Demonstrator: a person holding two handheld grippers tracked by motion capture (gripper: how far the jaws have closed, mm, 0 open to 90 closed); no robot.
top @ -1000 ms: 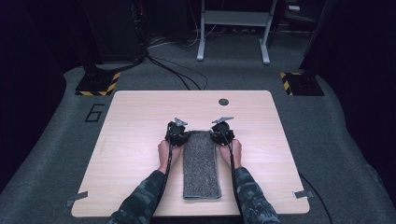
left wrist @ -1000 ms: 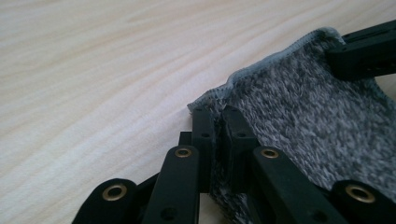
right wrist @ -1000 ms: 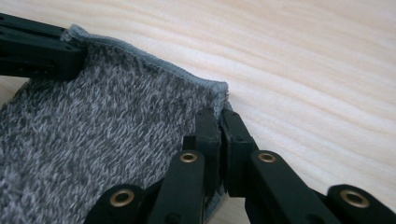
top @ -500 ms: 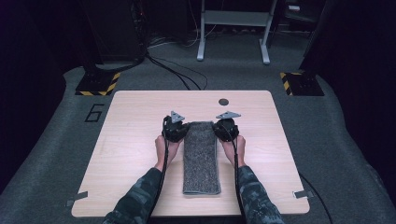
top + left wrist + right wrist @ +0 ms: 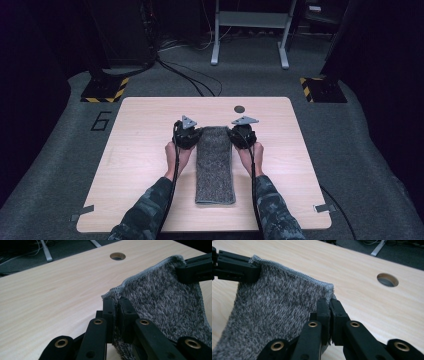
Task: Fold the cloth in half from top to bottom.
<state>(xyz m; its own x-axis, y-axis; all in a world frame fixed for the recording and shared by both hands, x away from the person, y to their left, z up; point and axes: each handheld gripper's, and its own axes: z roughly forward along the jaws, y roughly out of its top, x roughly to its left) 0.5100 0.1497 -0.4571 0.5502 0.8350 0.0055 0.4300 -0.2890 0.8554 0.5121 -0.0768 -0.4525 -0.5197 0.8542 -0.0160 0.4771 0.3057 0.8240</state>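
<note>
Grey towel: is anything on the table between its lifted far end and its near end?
Nothing visible. The left gripper and right gripper pinch the grey towel's far corners; the table around it is bare.

The towel point(image 5: 215, 162) is grey, fuzzy cloth with a rough pile and a stitched hem; the table point(image 5: 145, 125) is pale wood-grain, smooth and matt; each hand-held gripper point(image 5: 116, 311) is matt black plastic with brass-coloured rivets; the floor point(image 5: 45, 165) is grey carpet.
</note>
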